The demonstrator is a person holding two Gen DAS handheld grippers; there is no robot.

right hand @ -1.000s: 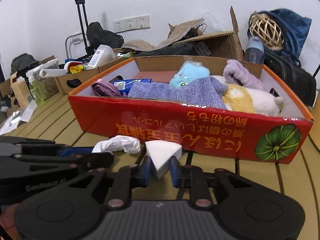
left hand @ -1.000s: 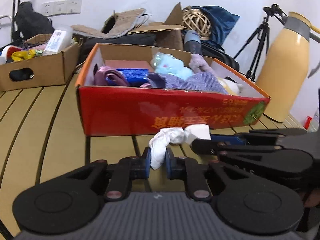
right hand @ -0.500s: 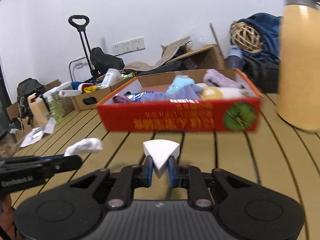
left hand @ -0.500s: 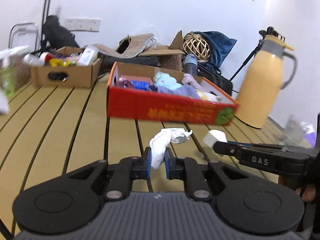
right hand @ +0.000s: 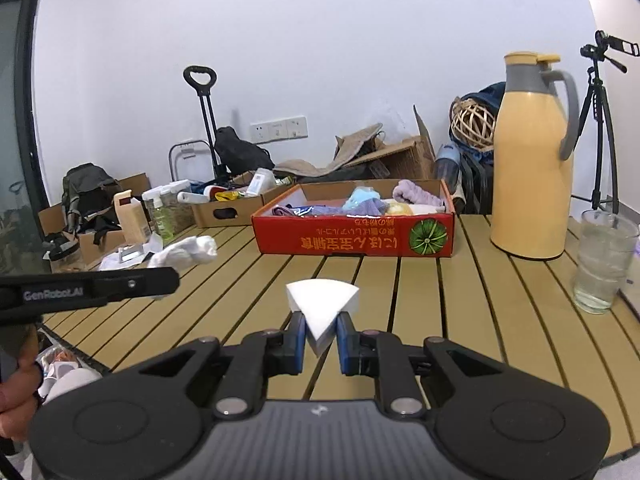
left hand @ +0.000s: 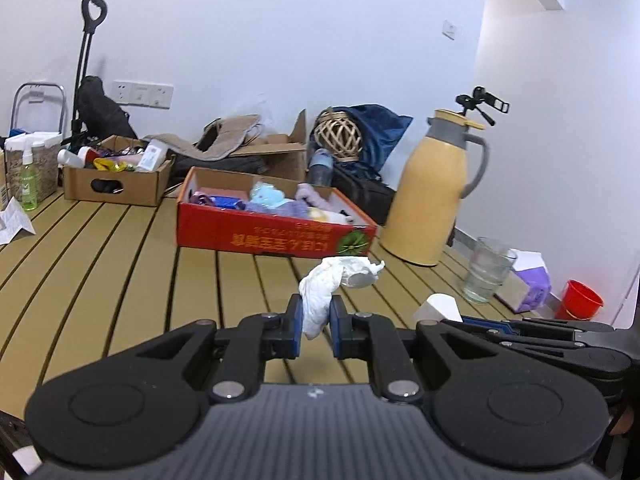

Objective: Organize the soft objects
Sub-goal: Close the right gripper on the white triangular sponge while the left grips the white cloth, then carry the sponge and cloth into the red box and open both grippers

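Note:
My left gripper (left hand: pixel 315 330) is shut on a crumpled white cloth (left hand: pixel 334 284), held above the slatted wooden table (left hand: pixel 120 264). A white wedge-shaped sponge (right hand: pixel 322 304) is pinched in my right gripper (right hand: pixel 319 340), also raised over the table. The red cardboard box (left hand: pixel 276 236) holding soft toys and folded cloths stands well beyond both grippers. In the right wrist view the cloth (right hand: pixel 186 252) hangs at the tip of the left gripper (right hand: pixel 170 278), and the red box (right hand: pixel 356 236) sits mid-table. The sponge (left hand: pixel 438 306) shows at the lower right of the left wrist view.
A yellow thermos jug (right hand: pixel 532 160) and a drinking glass (right hand: pixel 604 266) stand on the right side. A brown box of bottles (left hand: pixel 116 184), a spray bottle (left hand: pixel 28 178) and papers lie at the left. A purple tissue box (left hand: pixel 528 284) sits by the right edge.
Both grippers have pulled back from the red box and risen, still holding the cloth and the sponge. The box now looks much smaller and farther away.

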